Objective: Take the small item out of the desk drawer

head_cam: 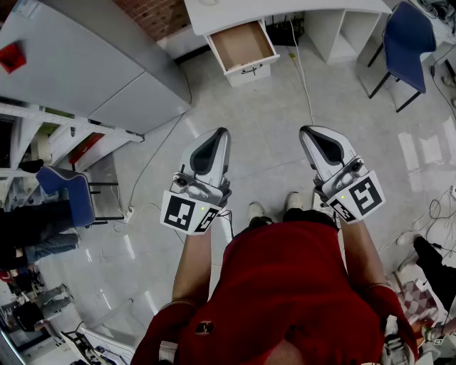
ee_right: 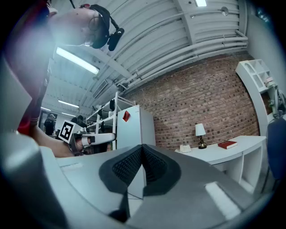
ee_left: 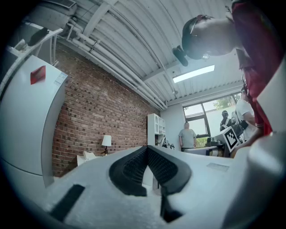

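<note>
The desk drawer (head_cam: 243,45) stands pulled open under the white desk (head_cam: 235,12) at the top of the head view. Its brown inside shows no small item from here. My left gripper (head_cam: 223,133) and right gripper (head_cam: 305,131) are held side by side over the tiled floor, well short of the drawer, both pointing towards it. Each is shut with nothing between its pads. In the left gripper view the left gripper (ee_left: 146,150) has its black pads meeting, and in the right gripper view the right gripper (ee_right: 142,148) does too.
A blue chair (head_cam: 402,39) stands at the right of the desk and open white shelves (head_cam: 335,28) beside the drawer. A large white cabinet (head_cam: 85,64) fills the upper left. Cables (head_cam: 303,78) run across the floor. People stand further off (ee_left: 186,136).
</note>
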